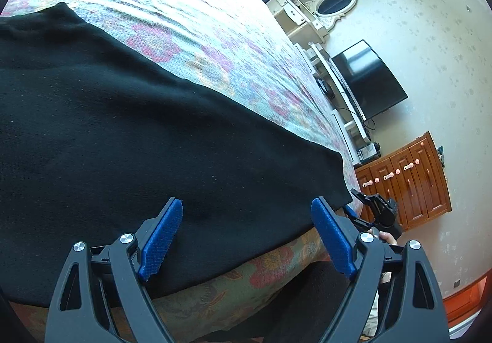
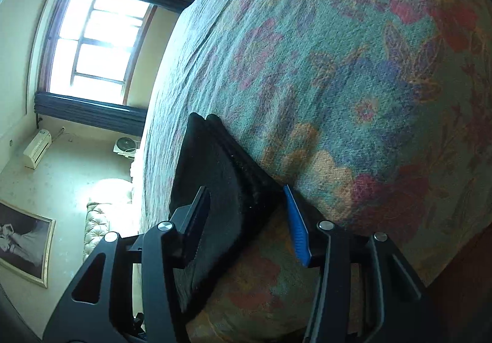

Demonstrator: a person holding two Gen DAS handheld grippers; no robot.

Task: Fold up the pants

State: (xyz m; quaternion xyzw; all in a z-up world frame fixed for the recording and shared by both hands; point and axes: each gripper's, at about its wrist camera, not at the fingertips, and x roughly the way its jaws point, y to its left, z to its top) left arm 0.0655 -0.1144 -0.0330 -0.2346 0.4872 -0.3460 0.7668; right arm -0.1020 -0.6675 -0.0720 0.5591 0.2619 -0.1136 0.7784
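The black pants (image 1: 129, 134) lie spread on the flowered bedspread (image 1: 215, 45), their near edge hanging over the bed's edge. My left gripper (image 1: 246, 238) is open, its blue pads on either side of that near edge. The right gripper shows in the left wrist view (image 1: 373, 214) beside the pants' right corner. In the right wrist view the pants' corner (image 2: 224, 177) lies between the spread jaws of my open right gripper (image 2: 249, 226), over the bedspread (image 2: 353, 66). Neither gripper grips cloth.
A television (image 1: 366, 78) on a white stand, a wooden cabinet (image 1: 409, 180) and a dresser with an oval mirror (image 1: 333, 3) line the far wall. A window with dark curtains (image 2: 95, 45) and a tufted headboard (image 2: 98, 226) show beyond the bed.
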